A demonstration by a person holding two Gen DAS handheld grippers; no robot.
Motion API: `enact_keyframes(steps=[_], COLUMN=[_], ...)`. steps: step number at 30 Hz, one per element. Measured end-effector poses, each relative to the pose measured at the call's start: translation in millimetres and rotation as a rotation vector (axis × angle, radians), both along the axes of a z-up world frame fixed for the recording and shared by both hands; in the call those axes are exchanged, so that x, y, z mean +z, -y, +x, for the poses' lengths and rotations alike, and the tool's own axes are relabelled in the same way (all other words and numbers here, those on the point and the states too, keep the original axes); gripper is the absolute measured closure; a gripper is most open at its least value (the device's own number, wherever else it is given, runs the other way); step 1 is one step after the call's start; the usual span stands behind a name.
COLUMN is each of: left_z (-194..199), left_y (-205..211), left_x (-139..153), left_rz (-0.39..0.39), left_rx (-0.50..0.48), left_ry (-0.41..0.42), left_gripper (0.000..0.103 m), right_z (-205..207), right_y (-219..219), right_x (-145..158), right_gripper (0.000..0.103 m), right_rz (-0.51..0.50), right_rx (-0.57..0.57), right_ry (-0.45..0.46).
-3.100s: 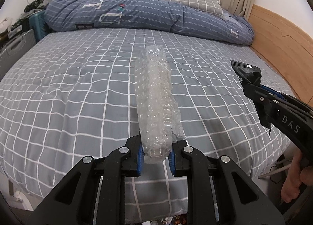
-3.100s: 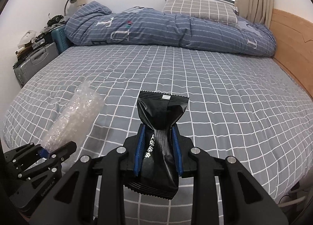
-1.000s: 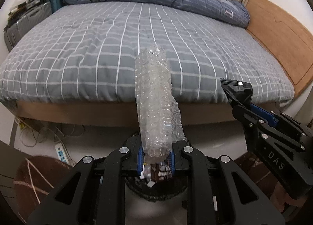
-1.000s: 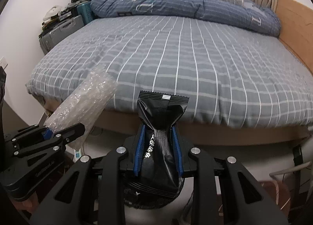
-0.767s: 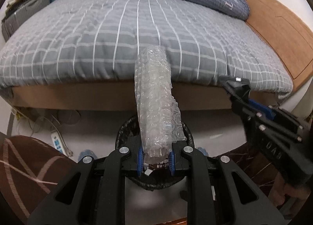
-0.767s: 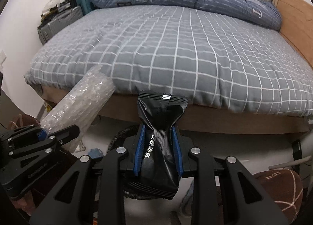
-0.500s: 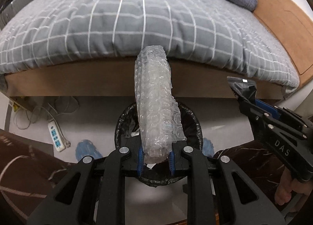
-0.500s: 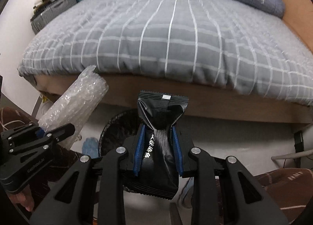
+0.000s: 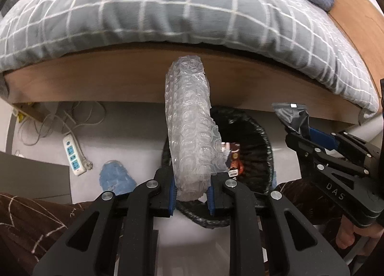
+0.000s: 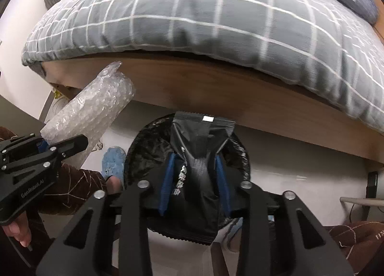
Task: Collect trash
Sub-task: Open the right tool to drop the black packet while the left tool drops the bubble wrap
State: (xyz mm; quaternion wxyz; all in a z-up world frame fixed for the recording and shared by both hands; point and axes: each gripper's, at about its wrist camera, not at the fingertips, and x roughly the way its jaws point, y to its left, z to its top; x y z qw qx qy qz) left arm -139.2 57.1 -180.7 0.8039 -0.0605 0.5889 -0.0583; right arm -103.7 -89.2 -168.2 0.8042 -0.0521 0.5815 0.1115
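Observation:
A roll of clear bubble wrap (image 9: 189, 120) stands up out of my left gripper (image 9: 190, 180), which is shut on its lower end. Below it a black-lined trash bin (image 9: 259, 136) sits on the floor against the bed, with a few wrappers inside. My right gripper (image 10: 194, 163) hangs over the same bin (image 10: 144, 141); its jaws are opening, and the black snack wrapper (image 10: 199, 136) still stands between the blue pads, which have drawn back from its neck. The left gripper (image 10: 60, 144) with the bubble wrap (image 10: 96, 108) shows at the left there.
The wooden bed frame (image 9: 120, 79) and the grey checked cover overhang the bin from behind. On the white floor lie a power strip (image 9: 74, 153) with cables and a blue slipper (image 9: 115, 177). Brown patterned trouser legs flank the bin.
Both grippers have sunk from bed height to just above the bin and tipped further down. The right jaws have spread around the black wrapper; the left grip is unchanged.

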Motion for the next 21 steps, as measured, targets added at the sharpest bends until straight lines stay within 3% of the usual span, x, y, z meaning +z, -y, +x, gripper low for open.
enact_keyframes(steps=[10, 16, 21], left_z=[-2.1, -4.0, -1.7], left_y=[-8.1, 8.9, 30.0], left_x=[-4.6, -7.4, -12.7], left_rz=[-0.002, -0.004, -0.007], left_rx=[0.014, -0.017, -0.066], left_ry=[-0.002, -0.009, -0.016], left_gripper=[0.084, 0.084, 0.084], right_z=[1.0, -1.2, -8.1], right_y=[-4.4, 19.9, 46.9], right_x=[-2.8, 5.6, 14.3], right_gripper=[0.042, 0.024, 0.017], right_rz=[0.001, -0.01, -0.031], right_rx=[0.006, -0.056, -0.106], right_ry=[0.005, 0.04, 0.073])
